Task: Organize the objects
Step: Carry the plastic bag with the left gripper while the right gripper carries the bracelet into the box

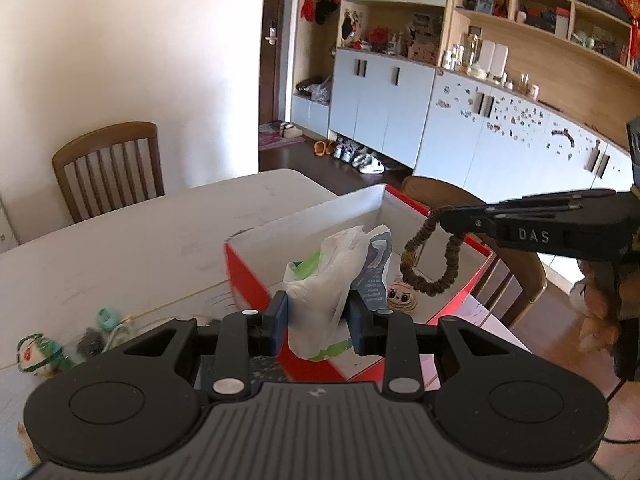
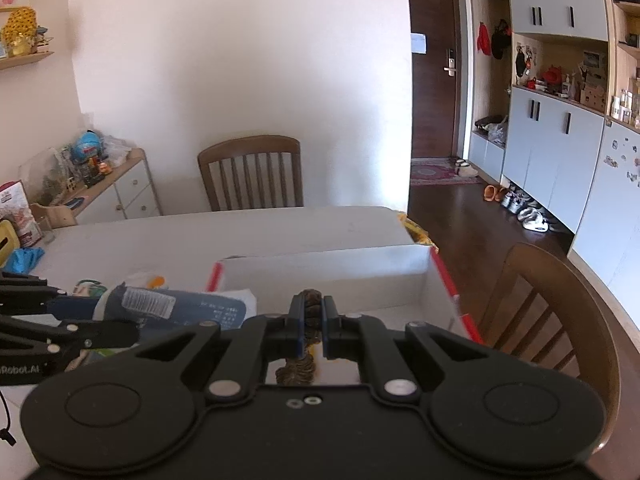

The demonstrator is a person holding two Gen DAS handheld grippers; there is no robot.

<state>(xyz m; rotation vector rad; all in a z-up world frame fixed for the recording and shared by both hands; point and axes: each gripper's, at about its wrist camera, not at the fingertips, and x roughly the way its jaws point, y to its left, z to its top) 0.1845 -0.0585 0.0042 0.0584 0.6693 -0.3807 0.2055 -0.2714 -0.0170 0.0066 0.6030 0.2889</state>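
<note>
With our left gripper (image 1: pixel 318 316) clamped on the plastic-bag bundle (image 1: pixel 332 280) and our right gripper (image 2: pixel 313 322) pinching the bead bracelet (image 1: pixel 434 258) above the red-and-white box (image 1: pixel 244 276) at the table's edge, we risk the dangling loop snagging the rim.

Each view is taken from behind its own jaws, tilted downward along them. The red-sided box (image 1: pixel 248 276) on the white table (image 1: pixel 120 240) is seen close ahead of both jaw pairs; the far chair (image 2: pixel 252 172) is shared too.
</note>
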